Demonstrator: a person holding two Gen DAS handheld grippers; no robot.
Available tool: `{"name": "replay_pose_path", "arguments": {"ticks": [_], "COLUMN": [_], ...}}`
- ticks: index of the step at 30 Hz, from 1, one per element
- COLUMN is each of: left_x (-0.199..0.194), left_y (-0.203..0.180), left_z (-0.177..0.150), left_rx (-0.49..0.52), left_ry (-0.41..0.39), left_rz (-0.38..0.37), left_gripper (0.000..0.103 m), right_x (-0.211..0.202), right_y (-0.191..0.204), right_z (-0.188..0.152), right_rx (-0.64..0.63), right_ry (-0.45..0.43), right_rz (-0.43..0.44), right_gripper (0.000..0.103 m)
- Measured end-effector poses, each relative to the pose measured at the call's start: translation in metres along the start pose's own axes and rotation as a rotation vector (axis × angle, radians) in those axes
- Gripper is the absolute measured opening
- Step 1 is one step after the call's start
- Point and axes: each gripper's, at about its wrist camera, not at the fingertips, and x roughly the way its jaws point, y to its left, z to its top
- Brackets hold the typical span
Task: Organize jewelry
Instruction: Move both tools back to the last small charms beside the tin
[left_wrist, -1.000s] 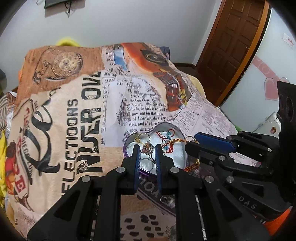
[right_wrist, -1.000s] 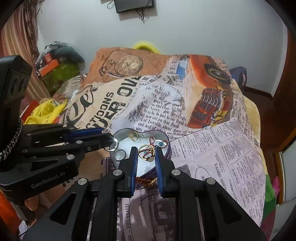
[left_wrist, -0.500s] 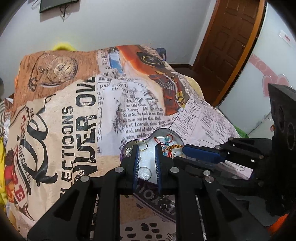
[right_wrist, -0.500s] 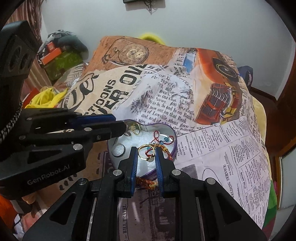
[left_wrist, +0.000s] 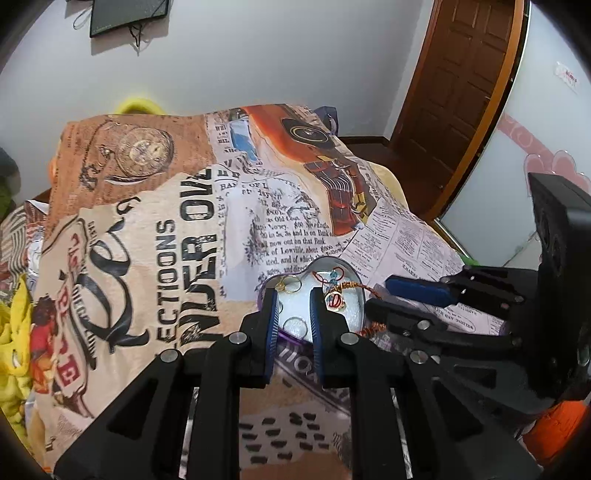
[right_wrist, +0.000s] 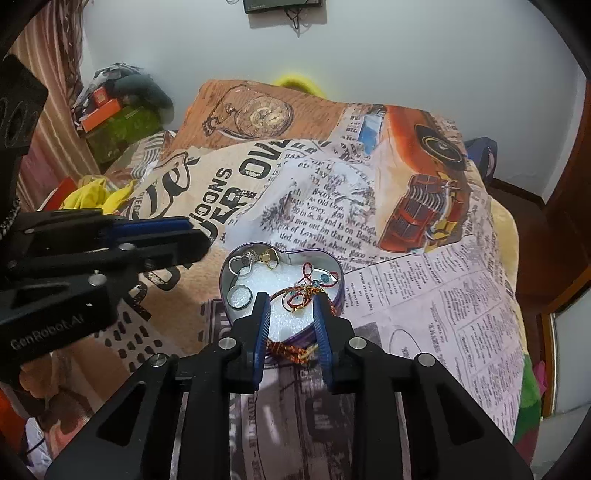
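A heart-shaped tin (right_wrist: 343, 284) with white lining sits on the printed blanket. In it lie a silver ring (right_wrist: 240, 297), a gold heart ring (right_wrist: 269, 258) and a gold ring tangled with red thread (right_wrist: 295, 301). A braided red-gold bracelet (right_wrist: 291, 349) hangs over the near rim. My right gripper (right_wrist: 291, 301) is over the tin with its jaws opening; the threaded ring lies between the tips, and neither pad touches it. My left gripper (left_wrist: 293, 299) hovers above the tin (left_wrist: 347, 269), jaws opening with nothing held; the silver ring (left_wrist: 295, 325) shows below the gap.
The blanket (left_wrist: 184, 240) covers a bed. A brown door (left_wrist: 458, 92) stands at the right. Yellow cloth (right_wrist: 92, 192) and boxes (right_wrist: 103, 110) lie at the bed's left side. From the side, each gripper reaches toward the tin: right gripper (left_wrist: 380, 295), left gripper (right_wrist: 199, 236).
The left gripper lifted and drew back from the tin, leaving a ring inside. The right gripper's jaws widened and no longer pinch the threaded gold ring.
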Motion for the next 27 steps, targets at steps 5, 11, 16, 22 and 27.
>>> {"name": "replay_pose_path", "arguments": {"ticks": [5, 11, 16, 22, 27], "left_x": [-0.014, -0.02, -0.013, 0.011, 0.035], "left_y": [0.0, 0.003, 0.0, -0.013, -0.022], "left_z": [-0.008, -0.023, -0.038, -0.057, -0.064], "left_rx": [-0.004, -0.023, -0.013, 0.013, 0.018], "left_ry": [0.015, 0.048, 0.096, 0.185, 0.236], "left_rz": [0.026, 0.048, 0.066, 0.026, -0.005], "left_gripper": [0.02, 0.033, 0.038, 0.038, 0.038], "right_x": [-0.018, -0.037, -0.039, -0.031, -0.026], "right_y": [0.001, 0.004, 0.003, 0.0, -0.004], "right_z": [-0.003, -0.011, -0.021, -0.035, -0.046], "right_rx": [0.013, 0.014, 0.027, 0.042, 0.054], "right_ry": [-0.03, -0.047, -0.033, 0.007, 0.034], "right_rz": [-0.01, -0.027, -0.032, -0.041, -0.048], "right_gripper": [0.039, 0.039, 0.039, 0.039, 0.039]}}
